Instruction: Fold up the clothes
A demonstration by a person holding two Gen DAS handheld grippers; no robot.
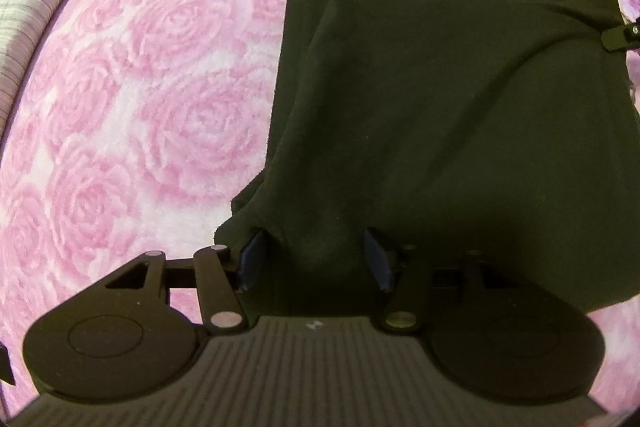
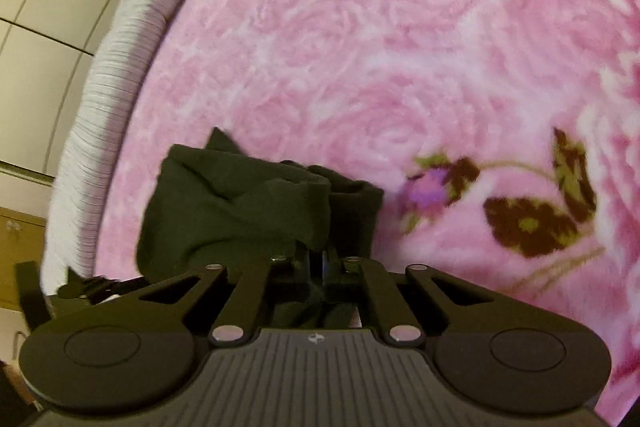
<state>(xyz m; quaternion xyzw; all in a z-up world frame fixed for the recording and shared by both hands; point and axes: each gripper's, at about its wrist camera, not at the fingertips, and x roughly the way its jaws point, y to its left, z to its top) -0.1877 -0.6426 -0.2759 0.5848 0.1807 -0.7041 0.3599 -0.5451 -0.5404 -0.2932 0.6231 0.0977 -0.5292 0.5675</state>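
The dark garment [image 1: 440, 115] hides the half-open left hand-held gripper [image 1: 314, 259]; the right hand-held gripper [image 2: 320, 259] pinches its fold.

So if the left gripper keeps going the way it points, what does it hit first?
The dark cloth. A fold of it already sits between the left gripper's open fingers, so it would push straight into that fabric, with the pink blanket probably just beneath; depth is hard to judge here.
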